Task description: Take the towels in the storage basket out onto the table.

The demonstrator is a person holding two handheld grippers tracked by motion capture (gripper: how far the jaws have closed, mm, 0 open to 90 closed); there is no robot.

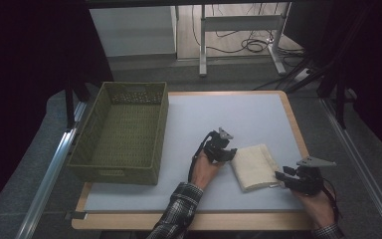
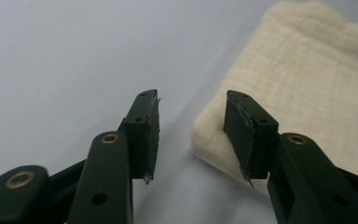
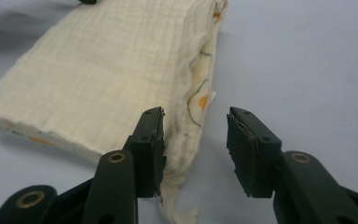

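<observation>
The folded cream cloth lies on the worktop, right of the woven basket and apart from it. The left hand-held gripper has its jaws partly apart, straddling a cloth corner without pressing. The right hand-held gripper view alone shows a printed inner layer; its jaws stand partly apart around the loose edge. Free worktop remains behind the cloth.
</observation>
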